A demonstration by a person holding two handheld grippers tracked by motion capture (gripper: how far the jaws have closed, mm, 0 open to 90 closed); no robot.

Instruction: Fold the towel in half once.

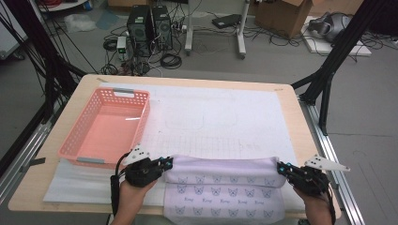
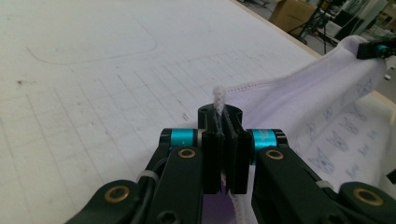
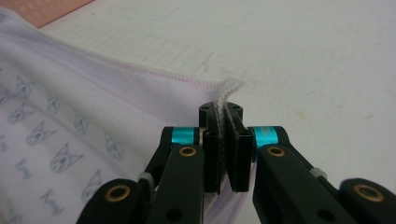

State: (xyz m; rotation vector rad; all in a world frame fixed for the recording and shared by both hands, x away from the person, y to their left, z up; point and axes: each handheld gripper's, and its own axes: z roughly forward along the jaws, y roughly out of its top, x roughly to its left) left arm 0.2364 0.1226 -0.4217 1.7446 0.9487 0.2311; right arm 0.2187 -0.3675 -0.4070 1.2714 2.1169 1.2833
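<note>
**High view: both grippers pinch a printed cloth at the table's near edge**

The left gripper (image 1: 165, 162) and right gripper (image 1: 280, 167) are clamped on opposite corners of the pale cloth (image 1: 225, 190). Light and limp, it will likely sag between holds. Gridded paper (image 1: 225, 117) ahead offers open room; the pink basket (image 1: 143, 119) stands left.

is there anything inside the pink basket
No, in the high view the pink basket at the table's left shows only its bare floor, while the printed cloth lies outside it near the front edge.
</note>
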